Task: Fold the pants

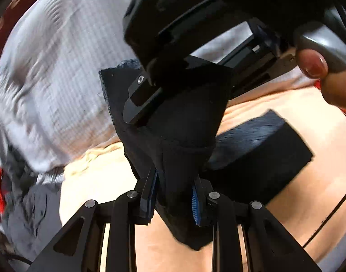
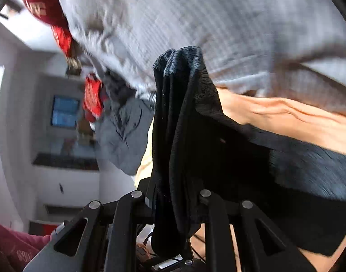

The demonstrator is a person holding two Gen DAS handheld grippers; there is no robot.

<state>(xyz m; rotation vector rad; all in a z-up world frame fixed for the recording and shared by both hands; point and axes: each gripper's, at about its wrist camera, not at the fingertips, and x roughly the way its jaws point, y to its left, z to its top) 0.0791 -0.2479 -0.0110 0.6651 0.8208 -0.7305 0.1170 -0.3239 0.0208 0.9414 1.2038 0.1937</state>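
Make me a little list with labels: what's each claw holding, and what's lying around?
left gripper: left gripper shut on the black pants, blue pads pressing a bunched edge
right gripper: right gripper shut on the same pants, cloth bunched between its fingers
pants: partly lifted, the rest trailing on the peach sheet
folded item: a dark folded garment lies on the sheet beyond the left gripper
other laundry: a grey checked cloth, a grey garment and a red garment
picture: blurry

Your left gripper (image 1: 174,196) pinches bunched black fabric pants (image 1: 179,122) between its blue-padded fingers (image 1: 196,200); beyond them, your right gripper (image 1: 143,97) touches the cloth.
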